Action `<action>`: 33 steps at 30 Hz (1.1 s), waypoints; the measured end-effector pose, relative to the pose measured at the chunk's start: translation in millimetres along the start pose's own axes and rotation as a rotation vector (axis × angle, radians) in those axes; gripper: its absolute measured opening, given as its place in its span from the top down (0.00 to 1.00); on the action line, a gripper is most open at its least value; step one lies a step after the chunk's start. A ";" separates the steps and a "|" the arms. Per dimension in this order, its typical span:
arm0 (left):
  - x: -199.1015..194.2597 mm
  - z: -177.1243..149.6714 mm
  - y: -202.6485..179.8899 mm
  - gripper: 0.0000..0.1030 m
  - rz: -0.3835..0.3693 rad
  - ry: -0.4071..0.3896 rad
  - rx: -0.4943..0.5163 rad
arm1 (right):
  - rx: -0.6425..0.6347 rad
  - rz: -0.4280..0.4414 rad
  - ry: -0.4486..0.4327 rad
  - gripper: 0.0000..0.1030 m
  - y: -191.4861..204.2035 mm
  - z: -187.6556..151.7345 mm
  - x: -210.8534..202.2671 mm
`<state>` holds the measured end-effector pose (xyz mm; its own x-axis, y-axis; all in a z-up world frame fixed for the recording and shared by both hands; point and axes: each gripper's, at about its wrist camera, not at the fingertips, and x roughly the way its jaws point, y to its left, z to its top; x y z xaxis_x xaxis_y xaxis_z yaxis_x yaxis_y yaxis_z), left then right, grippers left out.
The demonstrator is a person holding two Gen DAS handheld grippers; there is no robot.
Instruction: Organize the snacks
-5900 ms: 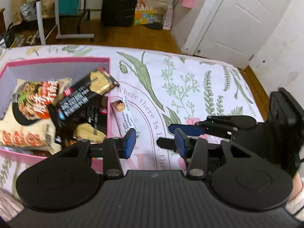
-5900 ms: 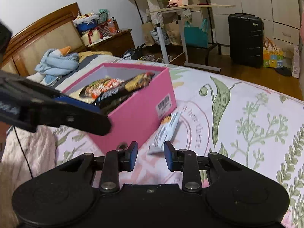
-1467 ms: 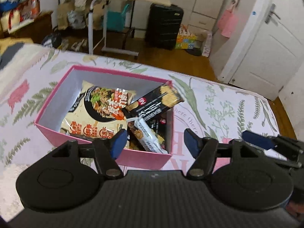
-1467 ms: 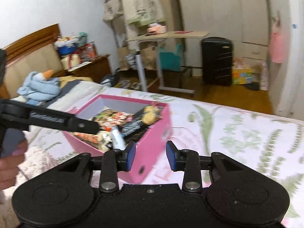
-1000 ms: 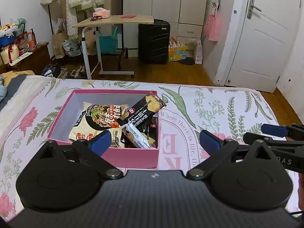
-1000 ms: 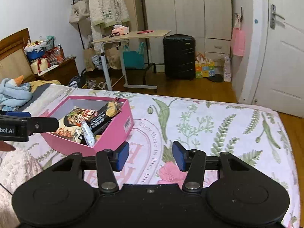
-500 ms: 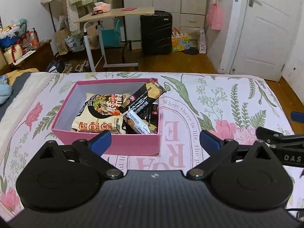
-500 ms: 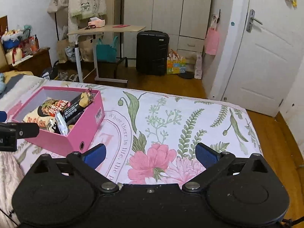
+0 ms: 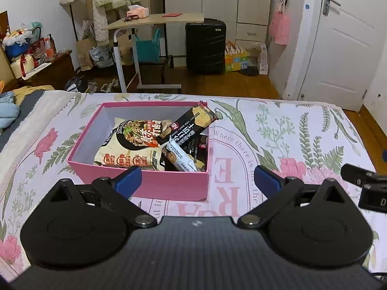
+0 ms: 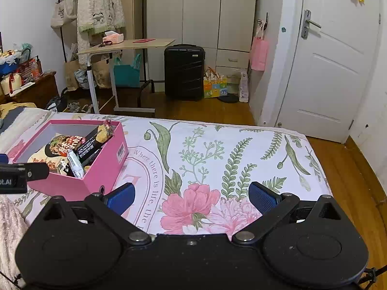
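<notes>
In the left wrist view, the left gripper (image 9: 197,177) was held wide and empty short of the pink box (image 9: 169,183), presumably because the snacks (image 9: 154,142) were already gathered inside it on the bedspread (image 9: 278,130).

In the right wrist view, the right gripper (image 10: 192,197) was likewise spread wide, nothing between its jaws, over bare floral fabric, the box (image 10: 101,169) lying away to its left with no snack left outside.

Walls: we see white walls, a white door (image 10: 324,77) shut at right | Floor: brown wood (image 10: 212,111) | Furniture: we note a pale wardrobe (image 10: 200,12), a rolling side table (image 10: 128,44), a black suitcase (image 10: 184,72) and a floral-sheeted bed (image 10: 241,149) | Light: even indoor light.
</notes>
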<state>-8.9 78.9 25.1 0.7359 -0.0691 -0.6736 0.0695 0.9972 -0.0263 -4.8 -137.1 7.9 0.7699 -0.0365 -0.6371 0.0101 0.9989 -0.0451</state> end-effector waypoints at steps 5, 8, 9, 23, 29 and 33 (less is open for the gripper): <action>2.4 -0.7 -1.0 0.02 0.011 -0.003 0.001 | -0.032 -0.004 0.010 0.01 5.6 -6.3 6.1; 7.0 -5.4 -3.8 0.02 0.035 -0.006 0.010 | -0.034 -0.004 0.022 0.01 7.5 -9.0 9.5; 8.5 -6.8 -3.9 0.02 0.040 -0.005 0.009 | -0.035 -0.003 0.023 0.01 7.8 -9.4 9.6; 13.2 -19.9 -5.2 0.02 0.058 0.001 -0.009 | -0.014 -0.034 -0.002 0.01 3.4 -13.7 4.6; 11.6 -20.1 -8.1 0.02 0.054 -0.003 0.000 | -0.020 -0.055 0.003 0.01 1.0 -14.9 4.1; 12.0 -19.5 -8.5 0.02 0.062 0.007 -0.003 | -0.014 -0.058 0.012 0.01 -0.8 -16.1 4.7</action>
<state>-13.8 70.2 2.8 0.7343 -0.0069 -0.6788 0.0221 0.9997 0.0138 -11.4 -138.6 -7.4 0.7607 -0.0949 -0.6421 0.0459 0.9946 -0.0926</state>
